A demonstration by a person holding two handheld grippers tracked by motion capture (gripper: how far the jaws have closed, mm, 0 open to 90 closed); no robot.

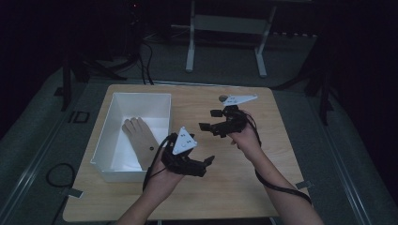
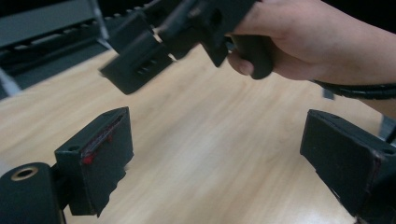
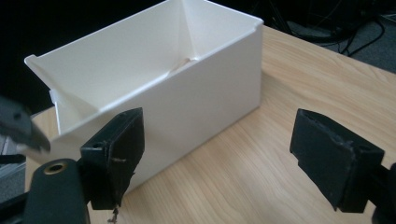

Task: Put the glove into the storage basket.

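A white open bin [image 1: 110, 140] stands on the left of the wooden table [image 1: 244, 187]. A tan, glove-like piece [image 1: 141, 138] lies flat inside it. My left gripper [image 1: 206, 166] hovers just right of the bin's near corner, pointing right, open with nothing between its jaws [image 2: 219, 154]. My right gripper [image 1: 210, 119] is held over the middle of the table, pointing left toward the bin, and is also open and empty [image 3: 219, 158]. In the right gripper view the bin [image 3: 187, 93] stands close ahead, with a sliver of the tan piece [image 3: 182, 63] inside. The left gripper view shows the right gripper [image 2: 154, 51] and the hand [image 2: 299, 42] holding it.
Bare wood [image 2: 210, 130] lies under both grippers. A cable [image 1: 281, 187] trails along the right forearm. Beyond the table's far edge stand a metal frame's legs [image 1: 190, 56] and dark floor cables [image 1: 145, 61]. The room around is dim.
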